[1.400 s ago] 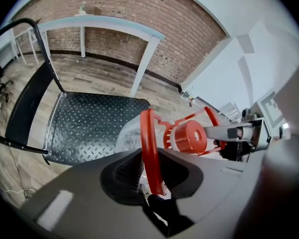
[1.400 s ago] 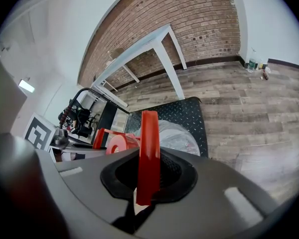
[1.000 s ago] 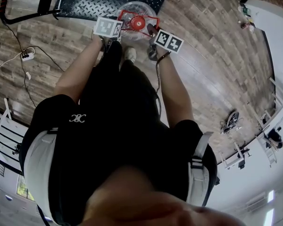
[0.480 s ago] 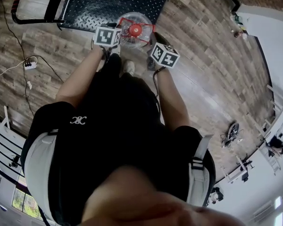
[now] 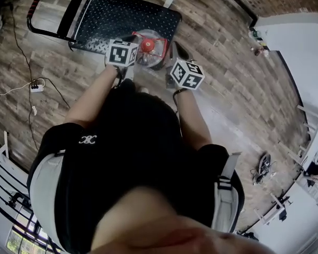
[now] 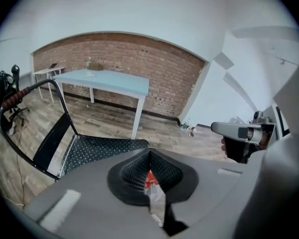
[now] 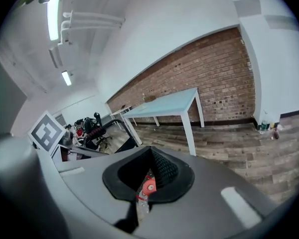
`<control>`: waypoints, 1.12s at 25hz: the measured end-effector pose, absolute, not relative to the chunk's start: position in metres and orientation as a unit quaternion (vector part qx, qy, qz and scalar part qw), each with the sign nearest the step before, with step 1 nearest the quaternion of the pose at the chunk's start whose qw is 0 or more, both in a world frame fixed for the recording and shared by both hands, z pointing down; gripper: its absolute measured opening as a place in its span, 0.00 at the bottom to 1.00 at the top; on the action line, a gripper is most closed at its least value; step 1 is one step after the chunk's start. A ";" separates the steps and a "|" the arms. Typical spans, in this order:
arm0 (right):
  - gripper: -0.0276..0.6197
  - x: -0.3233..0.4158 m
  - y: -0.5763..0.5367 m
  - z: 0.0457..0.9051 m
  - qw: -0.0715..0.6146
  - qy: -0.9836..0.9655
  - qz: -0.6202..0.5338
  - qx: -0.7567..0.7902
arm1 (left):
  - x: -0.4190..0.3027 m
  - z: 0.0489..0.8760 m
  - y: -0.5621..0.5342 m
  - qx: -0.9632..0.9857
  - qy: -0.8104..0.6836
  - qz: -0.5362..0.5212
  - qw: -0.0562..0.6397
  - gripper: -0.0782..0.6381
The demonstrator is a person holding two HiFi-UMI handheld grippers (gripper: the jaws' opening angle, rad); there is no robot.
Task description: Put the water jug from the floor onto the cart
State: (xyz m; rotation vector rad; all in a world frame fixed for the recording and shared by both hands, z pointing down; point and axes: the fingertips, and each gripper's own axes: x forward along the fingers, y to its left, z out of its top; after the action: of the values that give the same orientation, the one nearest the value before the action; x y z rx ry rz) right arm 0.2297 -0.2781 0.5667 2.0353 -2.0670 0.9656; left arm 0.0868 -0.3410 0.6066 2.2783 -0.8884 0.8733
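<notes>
The water jug (image 5: pixel 148 47) is clear with a red cap and a red handle frame, and it hangs at the near edge of the black cart deck (image 5: pixel 111 17). My left gripper (image 5: pixel 133 42) grips its left side and my right gripper (image 5: pixel 169 52) its right. In the left gripper view my left gripper (image 6: pixel 150 159) is shut, with a strip of red handle and clear plastic (image 6: pixel 150 183) pinched between the pads. The right gripper (image 7: pixel 149 157) is also shut, with red (image 7: pixel 148 185) showing in its slit. Most of the jug is hidden in both gripper views.
The cart's tube handle (image 5: pixel 45 12) rises at its far left end. A light blue table (image 6: pixel 107 81) stands before a brick wall (image 6: pixel 139 68) behind the cart. A power strip (image 5: pixel 36 87) with cables lies on the wood floor at the left. Office chairs (image 7: pixel 87 128) stand further off.
Both grippers and the jug have risen toward the camera. The jug now sits against the cart deck's near edge instead of on the floor in front of it.
</notes>
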 end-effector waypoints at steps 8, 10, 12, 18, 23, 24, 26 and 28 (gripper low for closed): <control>0.06 0.218 -0.263 0.501 0.114 -0.702 0.181 0.680 | 0.095 0.541 -0.325 0.872 -0.370 0.274 0.167 0.11; 0.06 0.215 -0.258 0.491 0.110 -0.707 0.170 0.677 | 0.097 0.527 -0.318 0.874 -0.376 0.257 0.169 0.11; 0.06 0.217 -0.253 0.487 0.100 -0.706 0.175 0.679 | 0.098 0.514 -0.313 0.877 -0.378 0.242 0.175 0.11; 0.06 0.232 -0.248 0.483 0.081 -0.696 0.187 0.688 | 0.099 0.481 -0.310 0.883 -0.388 0.218 0.151 0.11; 0.06 0.233 -0.251 0.474 0.071 -0.700 0.177 0.689 | 0.094 0.478 -0.311 0.881 -0.395 0.220 0.142 0.11; 0.06 0.232 -0.251 0.473 0.073 -0.701 0.172 0.689 | 0.093 0.479 -0.311 0.880 -0.396 0.221 0.143 0.11; 0.06 0.232 -0.254 0.470 0.076 -0.703 0.163 0.688 | 0.091 0.480 -0.312 0.877 -0.400 0.224 0.144 0.11; 0.06 0.231 -0.256 0.470 0.077 -0.705 0.159 0.687 | 0.090 0.482 -0.314 0.875 -0.403 0.226 0.144 0.11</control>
State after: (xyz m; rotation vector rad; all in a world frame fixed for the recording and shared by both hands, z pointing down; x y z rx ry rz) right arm 0.2311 -0.2560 0.4695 2.0585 -2.1125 0.4771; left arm 0.0897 -0.3137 0.4824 2.5226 -1.1616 0.6526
